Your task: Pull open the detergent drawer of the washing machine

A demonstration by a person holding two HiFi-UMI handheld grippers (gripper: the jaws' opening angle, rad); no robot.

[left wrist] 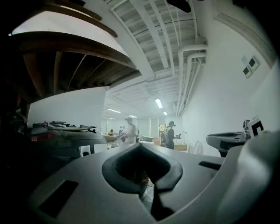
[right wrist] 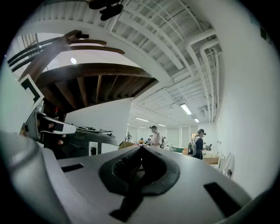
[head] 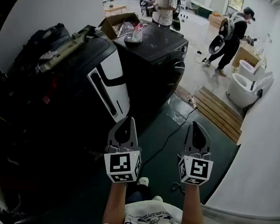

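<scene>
I held two tools level and side by side. The left gripper [head: 127, 124] had its smooth grey plastic jaws brought together to a point, with nothing between the ribbed dark pads. The right gripper [head: 198, 127] was pressed fully together too, and empty. Each carried one marker cube [head: 122, 165] printed with black and white squares, two in all.

The washing machine [head: 94, 54] stood ahead and to the left of the left gripper, well apart from both tools. It was dark and glossy, with a rounded top and a white front panel [head: 113, 89]. I could not make out the detergent drawer on it. A second dark machine [head: 159, 49] stood farther ahead, with an open cardboard box [head: 117, 22] on its flat lid.

Only the head view showed the green floor [head: 175, 152], a thin cable [head: 169, 137] running between my tools, and a slatted wooden pallet [head: 220, 110] ahead of the right gripper. Only the gripper views showed the white ribbed ceiling [right wrist: 175, 39] with pipes and strip lights. Two people [head: 163, 7] were plainly visible far ahead.
</scene>
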